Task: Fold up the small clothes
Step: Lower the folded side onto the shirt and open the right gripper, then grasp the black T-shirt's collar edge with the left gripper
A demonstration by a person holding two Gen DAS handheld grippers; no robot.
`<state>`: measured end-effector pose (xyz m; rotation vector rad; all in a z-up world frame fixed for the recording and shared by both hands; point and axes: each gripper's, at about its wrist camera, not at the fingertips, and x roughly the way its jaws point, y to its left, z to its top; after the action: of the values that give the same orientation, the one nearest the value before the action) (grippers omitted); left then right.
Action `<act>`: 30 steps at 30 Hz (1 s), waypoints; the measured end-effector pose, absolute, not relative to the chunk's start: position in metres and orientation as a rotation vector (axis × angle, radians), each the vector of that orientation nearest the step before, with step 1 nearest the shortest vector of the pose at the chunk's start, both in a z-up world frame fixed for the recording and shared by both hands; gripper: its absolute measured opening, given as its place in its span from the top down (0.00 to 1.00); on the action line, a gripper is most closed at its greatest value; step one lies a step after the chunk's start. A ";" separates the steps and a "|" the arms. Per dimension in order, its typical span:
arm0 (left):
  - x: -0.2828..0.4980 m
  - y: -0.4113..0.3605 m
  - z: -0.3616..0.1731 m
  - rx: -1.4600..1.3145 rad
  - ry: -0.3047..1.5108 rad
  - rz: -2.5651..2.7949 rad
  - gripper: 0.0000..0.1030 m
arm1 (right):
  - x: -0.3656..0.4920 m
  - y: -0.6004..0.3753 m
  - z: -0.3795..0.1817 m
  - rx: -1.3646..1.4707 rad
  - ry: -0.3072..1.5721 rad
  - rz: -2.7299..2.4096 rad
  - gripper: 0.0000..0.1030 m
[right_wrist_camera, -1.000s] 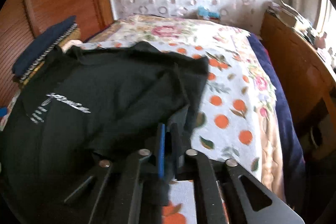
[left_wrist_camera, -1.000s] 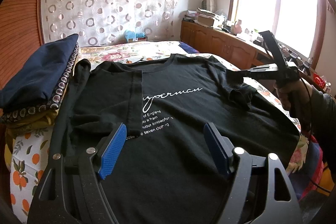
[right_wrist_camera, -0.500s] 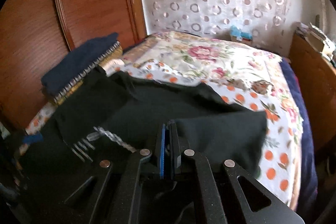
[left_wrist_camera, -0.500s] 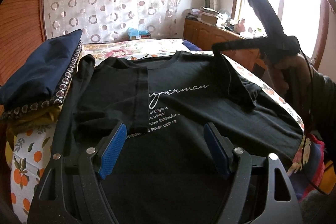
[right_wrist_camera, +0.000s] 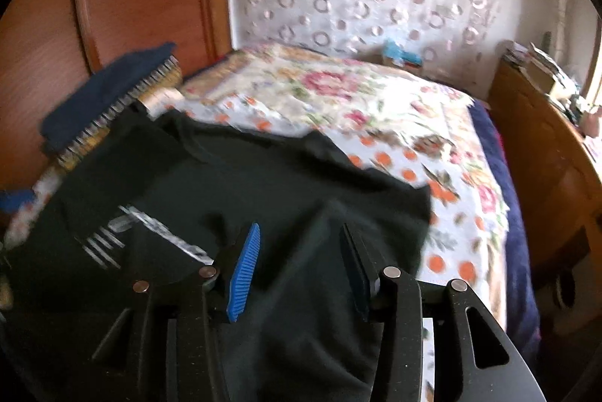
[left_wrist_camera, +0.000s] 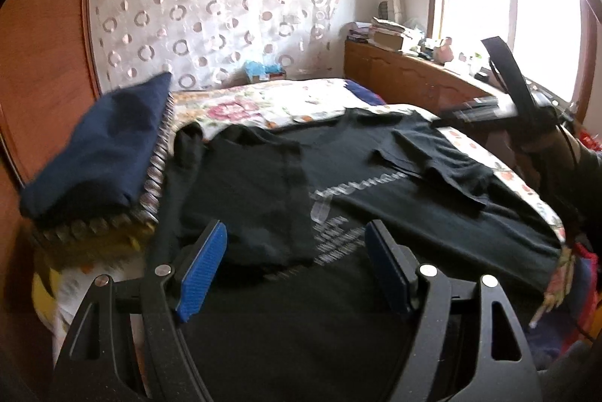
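Note:
A black T-shirt (left_wrist_camera: 286, 183) with white print lies spread on the bed, its left side folded inward. Its right sleeve (left_wrist_camera: 436, 157) lies folded onto the chest. My left gripper (left_wrist_camera: 297, 262) is open and empty, hovering over the shirt's lower part. My right gripper (right_wrist_camera: 301, 262) is open and empty above the shirt (right_wrist_camera: 233, 198) near the folded sleeve. In the left wrist view the right gripper (left_wrist_camera: 470, 112) is seen raised at the bed's right edge.
A stack of folded clothes, navy on top (left_wrist_camera: 101, 146), sits at the shirt's left against the wooden headboard (right_wrist_camera: 124, 3). The floral bedsheet (right_wrist_camera: 376, 108) extends beyond the shirt. A wooden cabinet (left_wrist_camera: 406, 78) with clutter runs under the window at right.
My right gripper has opened and let go of the right sleeve, which now lies folded on the shirt's chest. The right gripper has drawn back to the right. The left gripper stayed open.

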<state>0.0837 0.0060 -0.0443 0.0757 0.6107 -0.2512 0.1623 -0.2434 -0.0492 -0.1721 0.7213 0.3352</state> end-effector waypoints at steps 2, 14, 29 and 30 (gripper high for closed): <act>0.093 0.016 -0.041 0.087 0.605 -0.235 0.25 | 0.166 -0.247 -0.065 -0.188 0.748 0.309 0.55; 0.176 0.049 -0.021 0.144 0.681 -0.168 0.41 | 0.176 -0.265 -0.099 -0.159 0.799 0.292 0.55; 0.269 0.037 -0.052 0.284 0.858 -0.058 0.51 | 0.170 -0.271 -0.103 -0.165 0.790 0.287 0.52; 0.274 0.038 -0.054 0.284 0.866 -0.055 0.51 | 0.170 -0.271 -0.103 -0.165 0.790 0.286 0.52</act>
<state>0.2737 0.0376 -0.0538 0.2844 0.8662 -0.0546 0.1695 -0.2709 -0.1033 -0.1651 0.7898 0.2862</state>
